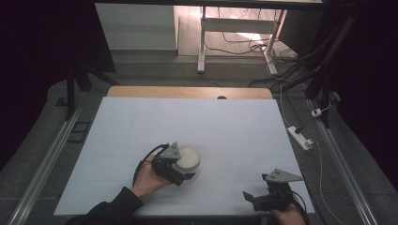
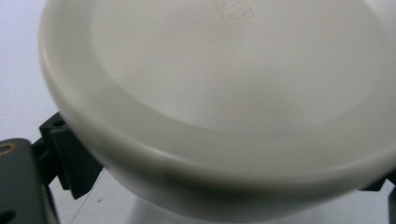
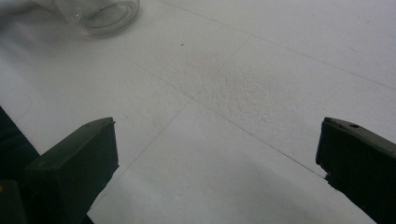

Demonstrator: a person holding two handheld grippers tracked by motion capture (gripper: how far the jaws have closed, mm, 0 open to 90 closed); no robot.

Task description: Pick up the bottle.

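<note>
The white lid (image 1: pixel 188 157) sits on a glass jar (image 3: pixel 103 13) near the table's (image 1: pixel 234 126) front left, its flat top facing up. The left gripper (image 1: pixel 180 171) clamps the jar just under it. The right gripper (image 1: pixel 251 198) rests spread wide apart, well off to the right.

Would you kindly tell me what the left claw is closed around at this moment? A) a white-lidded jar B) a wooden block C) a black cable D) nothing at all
A: the left claw has its jaws on either side of the white-lidded jar, whose lid looms large in the left gripper view, while the right claw sits open apart from it.
</note>
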